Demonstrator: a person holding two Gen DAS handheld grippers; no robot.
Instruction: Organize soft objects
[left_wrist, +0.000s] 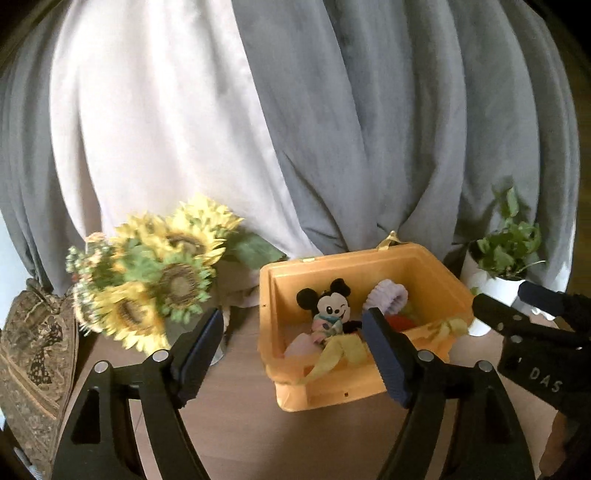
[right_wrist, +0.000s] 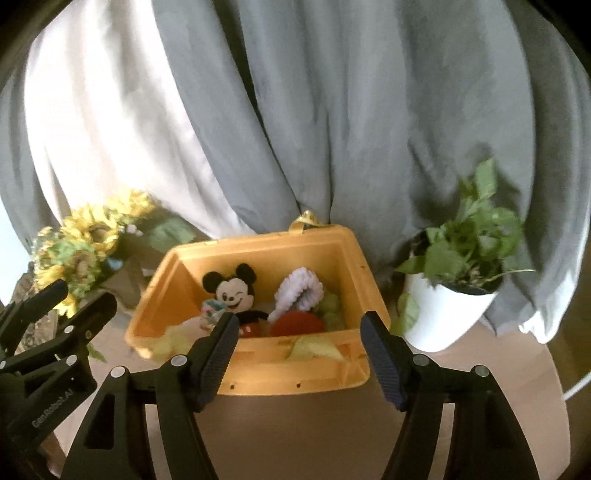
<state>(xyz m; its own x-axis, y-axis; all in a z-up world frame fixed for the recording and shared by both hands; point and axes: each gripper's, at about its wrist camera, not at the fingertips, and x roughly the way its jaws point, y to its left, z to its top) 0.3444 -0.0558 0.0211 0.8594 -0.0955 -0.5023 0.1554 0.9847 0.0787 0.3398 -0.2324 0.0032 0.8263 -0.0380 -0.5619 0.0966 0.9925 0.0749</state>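
An orange bin (left_wrist: 354, 391) (right_wrist: 295, 376) stands on a brown tabletop. Inside it lie a mouse plush (left_wrist: 330, 306) (right_wrist: 234, 291), a lavender fuzzy scrunchie (left_wrist: 388, 295) (right_wrist: 299, 291), a red soft ball (left_wrist: 400, 323) (right_wrist: 295, 323) and a green soft piece (right_wrist: 330, 310). A yellow-green cloth (left_wrist: 332, 356) (right_wrist: 314, 347) hangs over the bin's near rim. My left gripper (left_wrist: 294, 314) (right_wrist: 86, 293) is open and empty, just short of the bin's left side. My right gripper (right_wrist: 301, 316) (left_wrist: 502, 293) is open and empty in front of the bin's near wall.
A bunch of artificial sunflowers (left_wrist: 159, 273) (right_wrist: 81, 243) stands left of the bin. A white pot with a green plant (left_wrist: 498, 273) (right_wrist: 450, 310) stands to the right. Grey and white curtains (left_wrist: 369, 129) hang behind. A patterned cushion (left_wrist: 33, 350) is at the far left.
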